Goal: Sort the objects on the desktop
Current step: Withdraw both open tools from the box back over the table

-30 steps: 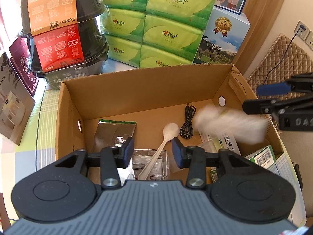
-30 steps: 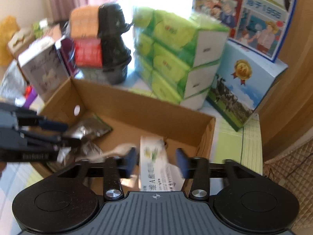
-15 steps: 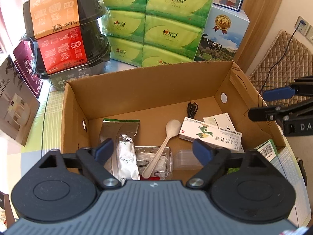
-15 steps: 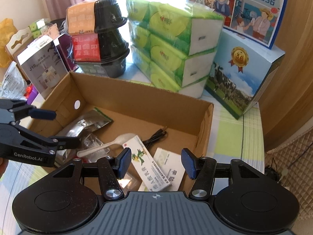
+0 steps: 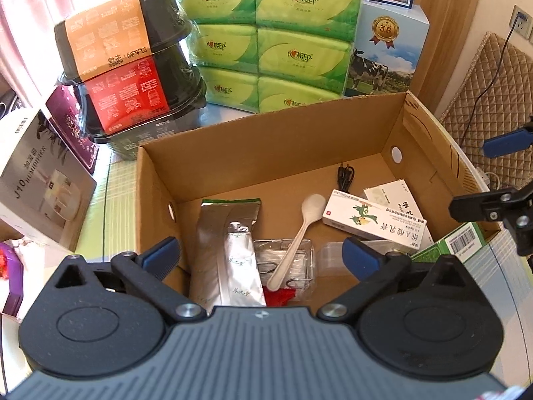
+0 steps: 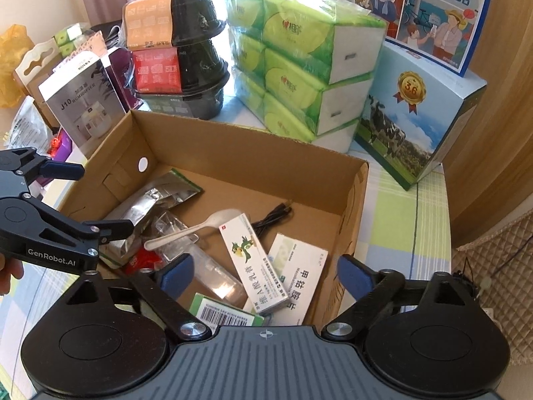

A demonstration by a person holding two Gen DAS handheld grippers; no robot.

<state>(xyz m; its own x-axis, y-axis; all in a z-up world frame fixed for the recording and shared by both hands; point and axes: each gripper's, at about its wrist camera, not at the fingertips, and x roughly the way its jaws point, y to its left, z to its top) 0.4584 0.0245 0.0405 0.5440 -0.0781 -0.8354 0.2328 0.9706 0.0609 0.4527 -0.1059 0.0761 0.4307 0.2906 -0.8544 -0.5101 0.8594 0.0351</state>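
The left gripper (image 5: 261, 256) is wide open and holds nothing. The right gripper (image 6: 263, 275) is wide open too, empty. Both hang over the cardboard box (image 5: 266, 143). Inside, the white spoon (image 5: 298, 238) lies in the middle. At 3 o'clock from it lies the long medicine box (image 5: 373, 221). At 9 o'clock lie silver packets (image 5: 226, 233).

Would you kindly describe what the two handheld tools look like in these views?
Both tools are alike: a ribbed grey body, two round black pivot discs, silver screws and angular black finger arms ending in blue pads. The left tool shows this in its own camera; seen side-on from the right camera, it bears white "GenRobot.AI" lettering. The right tool matches. No cables or sleeves show.
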